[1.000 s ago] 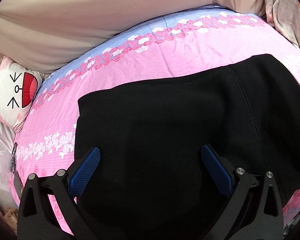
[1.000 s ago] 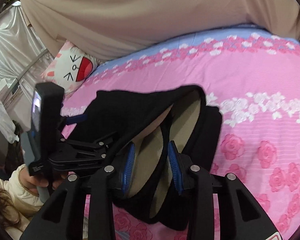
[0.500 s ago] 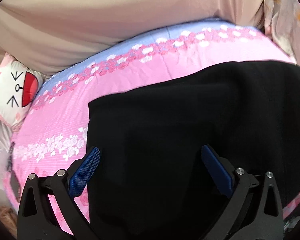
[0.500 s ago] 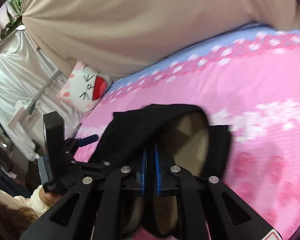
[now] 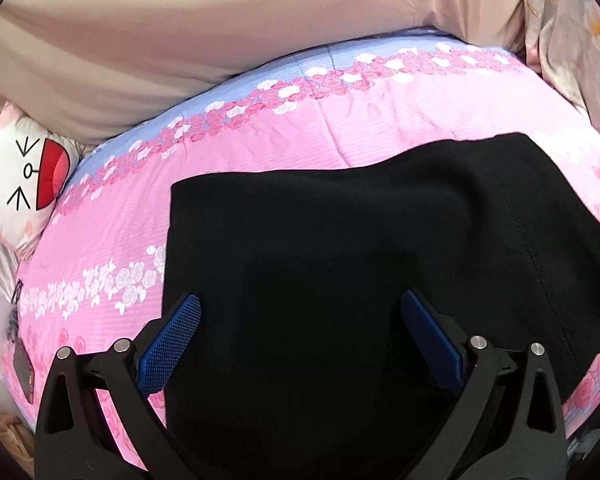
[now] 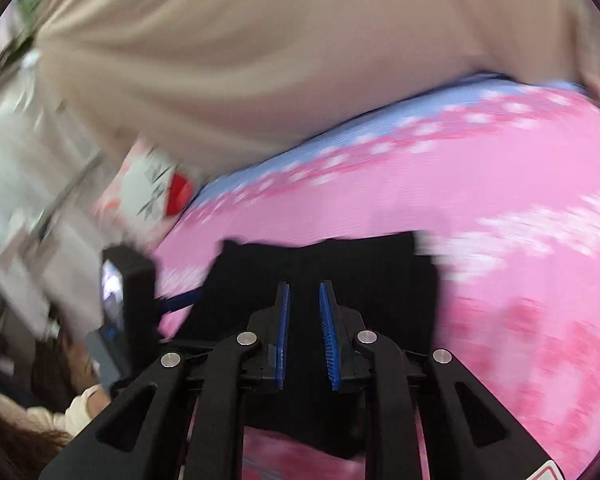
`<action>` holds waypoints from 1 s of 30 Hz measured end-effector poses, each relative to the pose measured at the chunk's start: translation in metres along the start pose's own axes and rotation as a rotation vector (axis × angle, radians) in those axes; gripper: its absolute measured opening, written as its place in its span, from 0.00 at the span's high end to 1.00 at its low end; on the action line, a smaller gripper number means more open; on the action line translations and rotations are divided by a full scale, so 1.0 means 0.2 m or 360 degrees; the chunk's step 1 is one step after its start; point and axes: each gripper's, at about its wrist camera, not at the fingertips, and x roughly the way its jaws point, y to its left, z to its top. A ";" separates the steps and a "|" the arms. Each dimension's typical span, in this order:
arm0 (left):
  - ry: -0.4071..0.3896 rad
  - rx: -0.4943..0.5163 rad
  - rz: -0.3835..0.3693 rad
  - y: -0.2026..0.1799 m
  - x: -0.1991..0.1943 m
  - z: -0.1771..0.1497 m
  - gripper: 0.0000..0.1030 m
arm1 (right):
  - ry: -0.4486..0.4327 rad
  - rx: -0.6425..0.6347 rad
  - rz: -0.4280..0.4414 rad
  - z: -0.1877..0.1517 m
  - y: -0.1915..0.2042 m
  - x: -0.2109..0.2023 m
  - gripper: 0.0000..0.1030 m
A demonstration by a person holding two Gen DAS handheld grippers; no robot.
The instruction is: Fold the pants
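At nine o'clock a cat-face pillow (image 5: 24, 184) sits off the pink flowered bedspread (image 5: 260, 140). The black pants (image 5: 360, 240) lie flat from centre to three o'clock. The left gripper (image 5: 300, 320) hangs over them, jaws wide, gripping nothing. The right gripper (image 6: 304, 300), blurred, stands narrow and opening, nothing visibly pinched between its pads.

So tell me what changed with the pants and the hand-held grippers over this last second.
The right hand-held gripper pinched the raised fold of the black pants, exposing the tan lining, then laid it flat; its jaws are now reopening with no visible cloth between them. The left hand-held gripper stayed wide open over the pants on the pink quilt.
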 end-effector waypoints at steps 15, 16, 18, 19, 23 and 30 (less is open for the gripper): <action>0.0044 -0.0208 -0.0100 0.31 0.05 -0.13 0.04 | 0.0115 0.0076 -0.0405 0.14 -0.19 0.25 0.84; 0.0041 -0.0200 -0.0109 0.31 0.05 -0.13 0.04 | 0.0158 0.0027 -0.0453 0.13 -0.18 0.31 0.77; 0.0026 -0.0186 -0.0125 0.32 0.04 -0.13 0.04 | 0.0212 0.0024 -0.0672 0.10 -0.27 0.38 0.82; 0.0024 -0.0192 -0.0137 0.32 0.03 -0.14 0.04 | 0.0193 0.0089 -0.0751 0.09 -0.33 0.37 0.96; 0.0016 -0.0248 -0.0161 0.41 -0.01 -0.18 0.04 | 0.0047 0.0101 -0.0698 0.18 -0.17 0.23 0.87; -0.0023 -0.0212 -0.0164 0.47 -0.12 -0.26 0.05 | 0.0476 -0.0428 -0.0337 0.16 0.40 0.77 0.76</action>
